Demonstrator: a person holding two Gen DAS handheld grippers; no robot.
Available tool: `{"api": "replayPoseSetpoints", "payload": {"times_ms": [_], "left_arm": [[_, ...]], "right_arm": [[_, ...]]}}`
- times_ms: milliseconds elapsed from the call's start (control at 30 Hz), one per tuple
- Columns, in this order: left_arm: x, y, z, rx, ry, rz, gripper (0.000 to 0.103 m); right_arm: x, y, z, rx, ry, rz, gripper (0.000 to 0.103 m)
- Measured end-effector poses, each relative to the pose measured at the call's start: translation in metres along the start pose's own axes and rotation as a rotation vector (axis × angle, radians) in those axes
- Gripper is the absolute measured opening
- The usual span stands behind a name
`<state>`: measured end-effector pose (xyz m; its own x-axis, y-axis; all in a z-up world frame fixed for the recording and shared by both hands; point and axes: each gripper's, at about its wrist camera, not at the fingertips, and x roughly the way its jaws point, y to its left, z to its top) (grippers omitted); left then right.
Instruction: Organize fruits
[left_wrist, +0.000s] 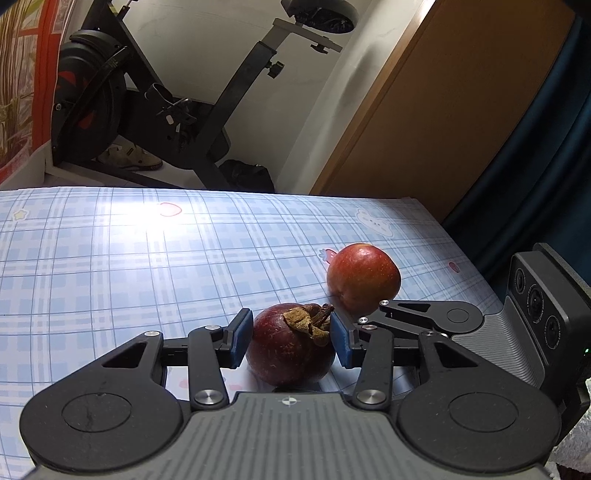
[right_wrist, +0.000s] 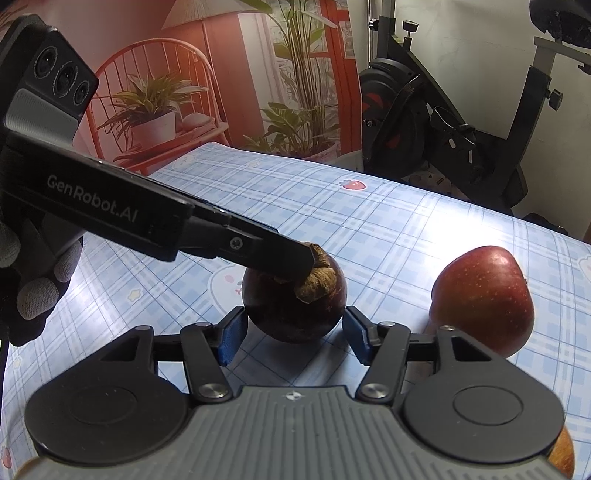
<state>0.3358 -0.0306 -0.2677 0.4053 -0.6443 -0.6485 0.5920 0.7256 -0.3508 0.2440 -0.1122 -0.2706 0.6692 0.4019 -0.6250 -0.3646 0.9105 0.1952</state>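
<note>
Left wrist view: the left gripper has its blue pads closed against both sides of a dark purple mangosteen, which rests on a blue checked tablecloth. The hold probably steadies the round fruit. A red apple sits just behind it.

Right wrist view: the right gripper stands partly open, pads near the mangosteen but not touching, holding nothing. The apple lies to the right. A gloved hand holds the left tool.
</note>
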Motion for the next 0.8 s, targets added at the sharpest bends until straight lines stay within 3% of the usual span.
{"api": "replayPoseSetpoints", "payload": {"times_ms": [800], "left_arm": [[-0.0013, 0.0102, 0.0026, -0.022, 0.018, -0.025, 0.056]], "right_arm": [[0.0010, -0.0013, -0.0001, -0.004, 0.000, 0.012, 0.060]]}}
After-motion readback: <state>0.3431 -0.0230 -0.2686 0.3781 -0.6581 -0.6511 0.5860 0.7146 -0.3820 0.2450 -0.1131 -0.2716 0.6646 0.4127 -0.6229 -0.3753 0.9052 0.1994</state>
